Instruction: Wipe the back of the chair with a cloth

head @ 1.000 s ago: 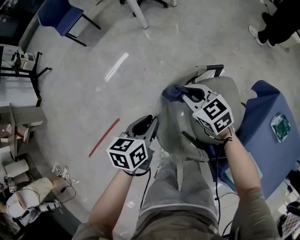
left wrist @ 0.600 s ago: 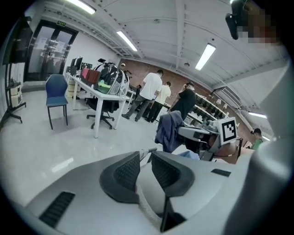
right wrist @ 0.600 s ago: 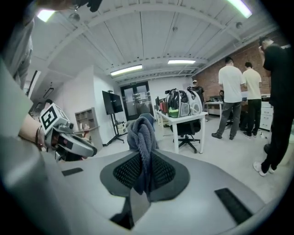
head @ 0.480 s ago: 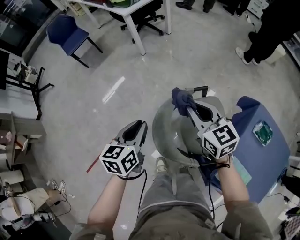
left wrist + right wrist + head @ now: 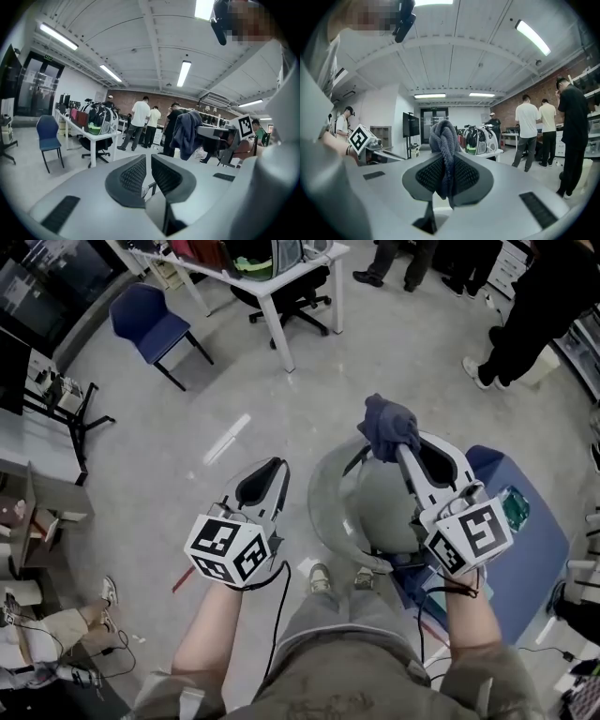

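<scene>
Right gripper clamps the dark blue cloth above the grey chair. Left gripper, beside the chair, closes empty over the grey floor.

We list: grippers, two, the left gripper closing its jaws on nothing, the right gripper; dark blue cloth, one; grey chair, one; black-legged blue chair, one; black office chair, one; white table, one.

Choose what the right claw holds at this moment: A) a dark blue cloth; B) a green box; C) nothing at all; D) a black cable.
A: in the right gripper view the dark blue cloth is pinched between the two pads of the right claw and bunches up above them.
</scene>
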Tool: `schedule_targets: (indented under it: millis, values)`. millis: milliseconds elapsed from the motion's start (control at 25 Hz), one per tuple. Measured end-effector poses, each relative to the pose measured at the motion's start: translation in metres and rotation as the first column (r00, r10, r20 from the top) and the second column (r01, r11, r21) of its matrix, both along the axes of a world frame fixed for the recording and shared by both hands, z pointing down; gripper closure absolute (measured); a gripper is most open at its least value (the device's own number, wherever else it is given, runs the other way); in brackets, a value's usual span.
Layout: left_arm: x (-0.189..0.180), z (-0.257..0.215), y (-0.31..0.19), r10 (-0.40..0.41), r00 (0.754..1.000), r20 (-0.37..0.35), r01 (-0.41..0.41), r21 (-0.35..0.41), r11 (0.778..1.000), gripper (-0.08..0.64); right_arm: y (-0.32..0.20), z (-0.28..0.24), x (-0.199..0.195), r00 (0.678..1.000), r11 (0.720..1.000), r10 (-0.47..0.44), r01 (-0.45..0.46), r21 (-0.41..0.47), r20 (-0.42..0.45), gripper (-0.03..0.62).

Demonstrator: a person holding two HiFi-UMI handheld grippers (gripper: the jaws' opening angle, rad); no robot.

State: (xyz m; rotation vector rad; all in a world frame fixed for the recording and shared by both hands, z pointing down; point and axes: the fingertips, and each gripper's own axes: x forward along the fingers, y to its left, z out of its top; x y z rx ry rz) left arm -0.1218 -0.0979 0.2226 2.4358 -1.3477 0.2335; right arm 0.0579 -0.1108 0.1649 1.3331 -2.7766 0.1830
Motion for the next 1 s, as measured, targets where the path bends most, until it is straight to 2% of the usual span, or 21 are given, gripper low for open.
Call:
schedule_targets:
  millis: [200, 360, 560, 680, 800, 1000]
  values:
    - [0.004, -0.055, 0.005, -0.015, 0.999, 0.04, 0.01, 0.122, 0.992, 0.525, 0.022, -0.06, 0.005, 0.999, 0.995, 0.015, -0.019, 0.094, 0.034, 0.529]
    - [-0.002, -0.097, 0.017, -0.025, 0.996, 0.088, 0.003, 0.242, 0.97, 0.528, 0.042, -0.092, 0.002, 0.999, 0.987, 0.022, -0.03, 0.155, 0.049, 0.529]
    - [-0.002, -0.134, 0.036, -0.047, 0.992, 0.121, 0.002, 0.346, 0.938, 0.529, 0.071, -0.121, 0.006, 0.997, 0.978, 0.035, -0.049, 0.204, 0.075, 0.529]
    - [0.0, -0.148, 0.049, -0.053, 0.989, 0.139, -0.005, 0.393, 0.92, 0.529, 0.088, -0.13, 0.008, 0.996, 0.974, 0.027, -0.044, 0.223, 0.08, 0.529]
    - [0.006, -0.157, 0.063, -0.047, 0.987, 0.153, -0.024, 0.428, 0.903, 0.529, 0.103, -0.131, 0.005, 0.999, 0.97, -0.004, -0.007, 0.241, 0.043, 0.529]
    - [0.014, -0.153, 0.089, -0.041, 0.985, 0.17, -0.036, 0.429, 0.903, 0.529, 0.126, -0.113, -0.001, 0.999, 0.976, -0.037, 0.037, 0.214, -0.001, 0.529]
